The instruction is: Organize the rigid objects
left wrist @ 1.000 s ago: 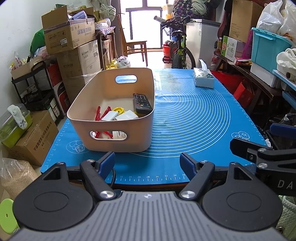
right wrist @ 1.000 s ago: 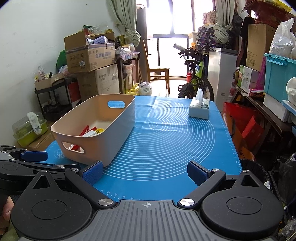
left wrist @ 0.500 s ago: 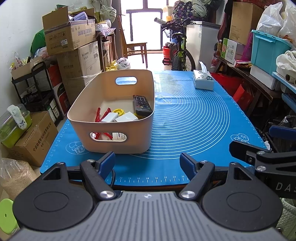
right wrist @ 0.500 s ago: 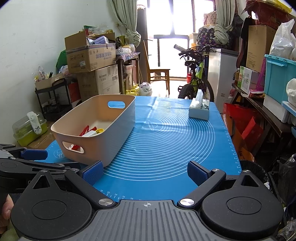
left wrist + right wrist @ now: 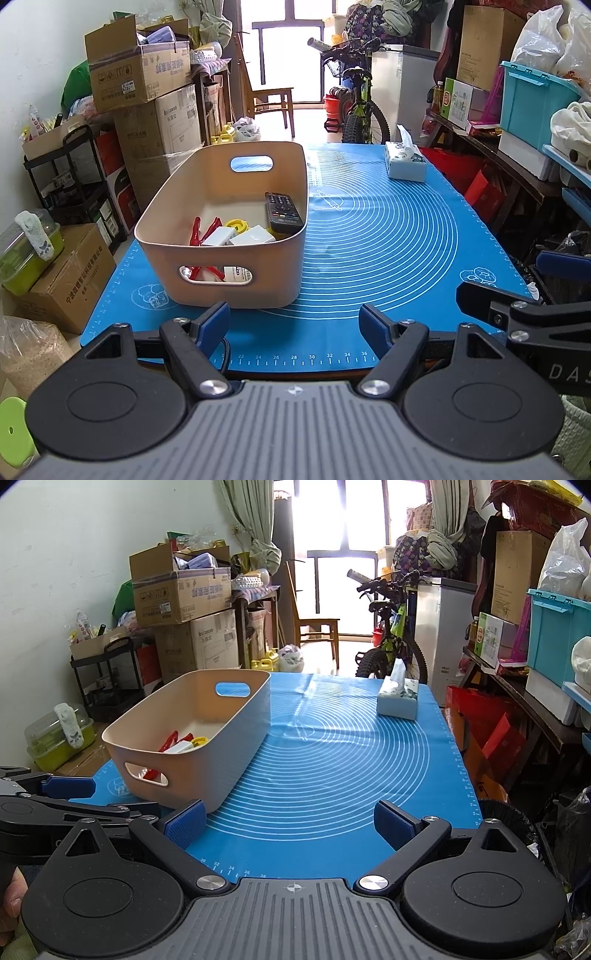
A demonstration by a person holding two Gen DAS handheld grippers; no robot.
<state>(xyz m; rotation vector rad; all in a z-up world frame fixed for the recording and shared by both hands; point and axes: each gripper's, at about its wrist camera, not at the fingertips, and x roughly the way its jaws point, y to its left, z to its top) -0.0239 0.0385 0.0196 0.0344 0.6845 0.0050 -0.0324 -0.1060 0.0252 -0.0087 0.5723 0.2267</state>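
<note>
A beige plastic bin (image 5: 236,284) (image 5: 236,753) stands on the left half of the blue mat (image 5: 388,240) (image 5: 332,760). Inside it lie a black remote (image 5: 282,212), red clips (image 5: 201,230), a yellow round piece (image 5: 236,224) and white boxes (image 5: 236,236). My left gripper (image 5: 295,325) hovers open at the mat's near edge, just in front of the bin, nothing between its blue pads. My right gripper (image 5: 290,823) is open too, empty, over the near edge to the bin's right. Each gripper shows at the side of the other's view.
A tissue box (image 5: 404,162) (image 5: 398,698) sits at the far right of the mat. Cardboard boxes (image 5: 147,110) and a black rack (image 5: 74,177) stand left of the table, a bicycle (image 5: 354,103) behind it, shelves with a teal crate (image 5: 532,99) on the right.
</note>
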